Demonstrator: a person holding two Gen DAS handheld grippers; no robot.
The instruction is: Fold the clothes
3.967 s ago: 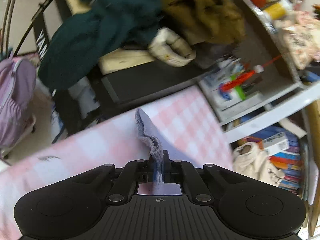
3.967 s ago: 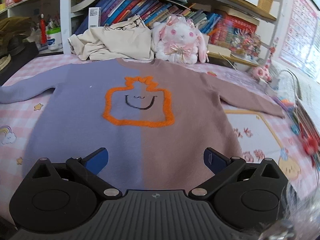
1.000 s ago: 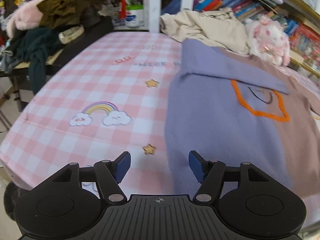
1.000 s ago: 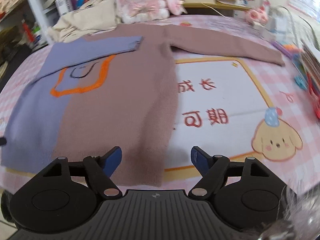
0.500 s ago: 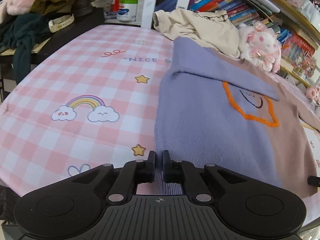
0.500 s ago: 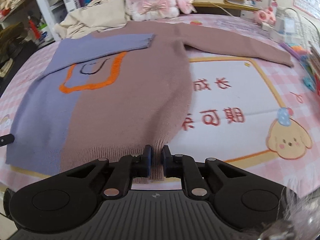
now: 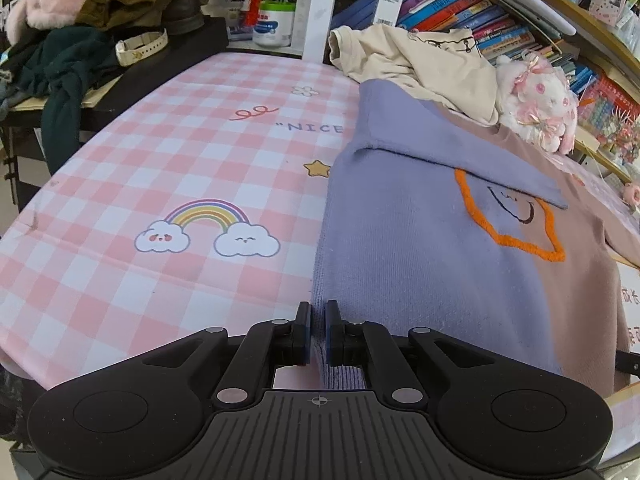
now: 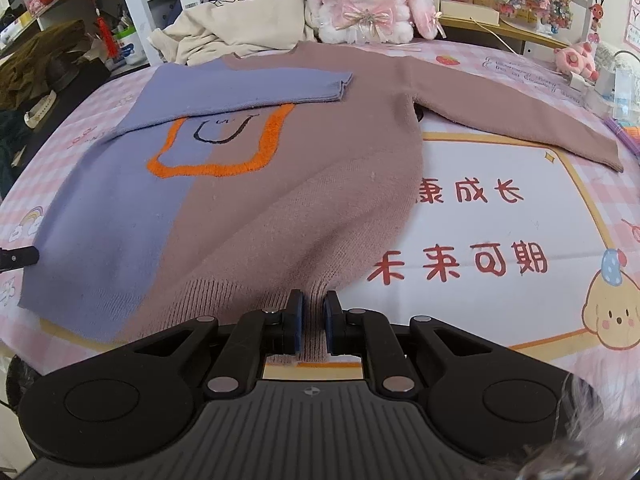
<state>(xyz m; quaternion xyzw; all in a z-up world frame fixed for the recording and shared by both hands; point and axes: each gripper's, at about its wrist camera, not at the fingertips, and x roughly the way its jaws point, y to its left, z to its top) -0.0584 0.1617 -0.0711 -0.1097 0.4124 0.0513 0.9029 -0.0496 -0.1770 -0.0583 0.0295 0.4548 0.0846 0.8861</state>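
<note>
A half-purple, half-mauve sweater (image 7: 432, 248) with an orange outline lies flat on the pink checked table cover (image 7: 168, 184). Its purple sleeve (image 8: 256, 88) is folded across the chest; the mauve sleeve (image 8: 520, 120) lies stretched out to the right. My left gripper (image 7: 317, 326) is shut on the hem at the purple corner. My right gripper (image 8: 312, 320) is shut on the ribbed hem of the mauve side (image 8: 320, 216), which bunches up slightly in front of it.
A cream garment (image 8: 240, 24) and a pink-white plush rabbit (image 8: 364, 0) sit behind the sweater's collar. Bookshelves (image 7: 460, 4) run along the back. Dark clothes (image 7: 60, 64) pile on a black stand at the left. Small items (image 8: 576, 60) lie at the far right.
A second ago both grippers were open before the hem; half a second ago they had shut on it. Since then the mauve hem has lifted and bunched a little.
</note>
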